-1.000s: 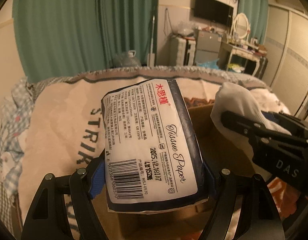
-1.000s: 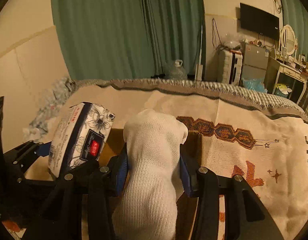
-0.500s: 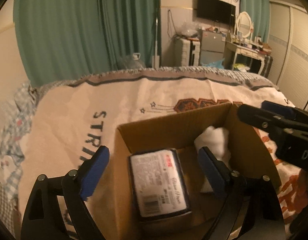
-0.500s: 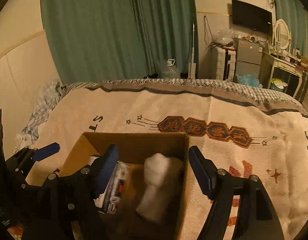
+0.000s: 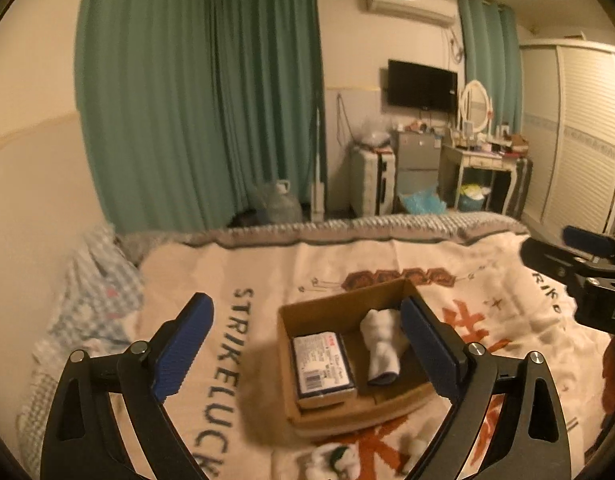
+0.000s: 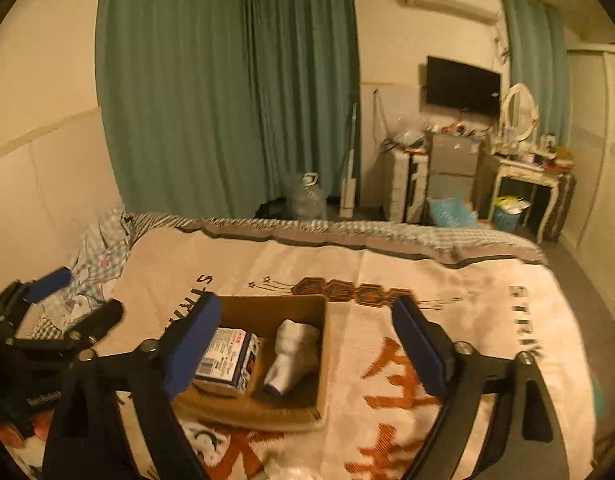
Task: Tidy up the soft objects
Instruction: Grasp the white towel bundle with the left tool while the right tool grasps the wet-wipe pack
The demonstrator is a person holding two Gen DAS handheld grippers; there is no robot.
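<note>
tissue pack [image 5: 323,364], sock [image 5: 381,344] in box [image 5: 335,312]

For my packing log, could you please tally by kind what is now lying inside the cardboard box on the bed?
Inside the cardboard box:
Tissue paper pack: 1
White sock: 1
Total: 2
Both lie side by side on the box floor, and neither claw, left or right, holds anything.
</note>
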